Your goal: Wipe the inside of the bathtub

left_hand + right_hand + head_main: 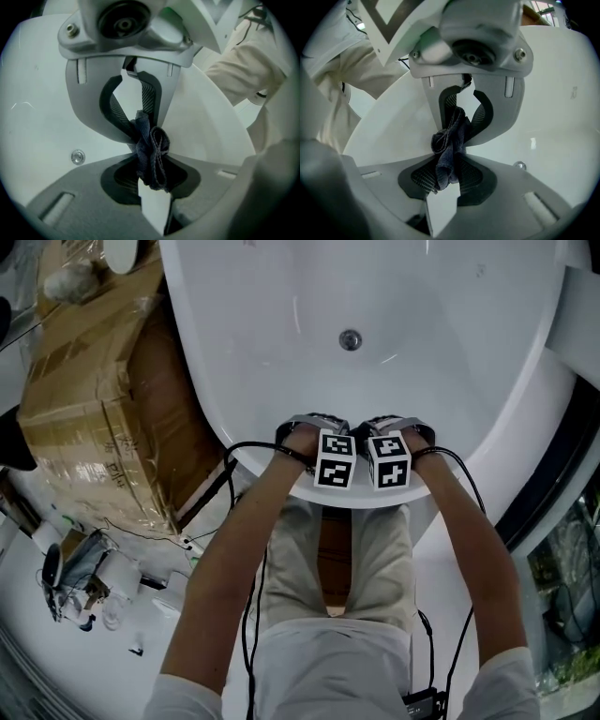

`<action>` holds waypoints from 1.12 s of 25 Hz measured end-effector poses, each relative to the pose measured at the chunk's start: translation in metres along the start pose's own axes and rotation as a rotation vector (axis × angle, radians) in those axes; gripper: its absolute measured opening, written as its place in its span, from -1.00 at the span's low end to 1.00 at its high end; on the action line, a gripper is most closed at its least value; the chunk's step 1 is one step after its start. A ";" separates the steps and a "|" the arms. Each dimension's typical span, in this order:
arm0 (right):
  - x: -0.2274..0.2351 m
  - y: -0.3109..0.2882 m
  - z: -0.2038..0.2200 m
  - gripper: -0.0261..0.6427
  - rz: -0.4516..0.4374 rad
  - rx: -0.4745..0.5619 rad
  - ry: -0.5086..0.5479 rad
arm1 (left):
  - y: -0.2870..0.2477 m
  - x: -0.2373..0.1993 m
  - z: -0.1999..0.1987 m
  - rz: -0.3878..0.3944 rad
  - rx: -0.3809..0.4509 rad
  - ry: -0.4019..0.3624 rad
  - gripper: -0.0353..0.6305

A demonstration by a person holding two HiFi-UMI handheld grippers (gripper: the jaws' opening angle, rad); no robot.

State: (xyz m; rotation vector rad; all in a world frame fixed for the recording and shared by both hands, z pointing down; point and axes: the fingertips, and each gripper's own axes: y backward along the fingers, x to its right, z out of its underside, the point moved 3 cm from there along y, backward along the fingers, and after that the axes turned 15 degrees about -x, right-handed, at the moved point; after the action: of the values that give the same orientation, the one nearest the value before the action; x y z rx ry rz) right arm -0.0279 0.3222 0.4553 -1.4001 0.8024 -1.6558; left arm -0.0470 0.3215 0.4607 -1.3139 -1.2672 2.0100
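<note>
Even, cool light, soft glare on the white bathtub (422, 315), fisheye-warped dark edges.

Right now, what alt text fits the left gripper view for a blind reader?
The jaws of the left gripper pinch a bunched dark blue cloth over the inside of the white bathtub. A round metal drain shows at left, beige trousers at upper right.

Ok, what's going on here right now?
A person stands at the near end of the white tub with a gripper in each hand, side by side at its rim. The left gripper is clamped on a bunch of dark blue cloth, and the right gripper grips the same kind of cloth. Whether it is one piece or two can't be told. Both are up by the rim, well short of the drain.
</note>
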 end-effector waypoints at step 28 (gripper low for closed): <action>-0.074 0.077 -0.017 -0.63 -0.165 0.052 0.047 | 0.074 0.075 -0.029 0.071 0.047 -0.010 -0.59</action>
State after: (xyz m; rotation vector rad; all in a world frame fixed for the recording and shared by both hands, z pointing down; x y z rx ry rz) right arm -0.0266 0.3503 0.3512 -1.4285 0.6800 -1.8281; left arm -0.0468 0.3532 0.3560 -1.3463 -1.1855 2.0847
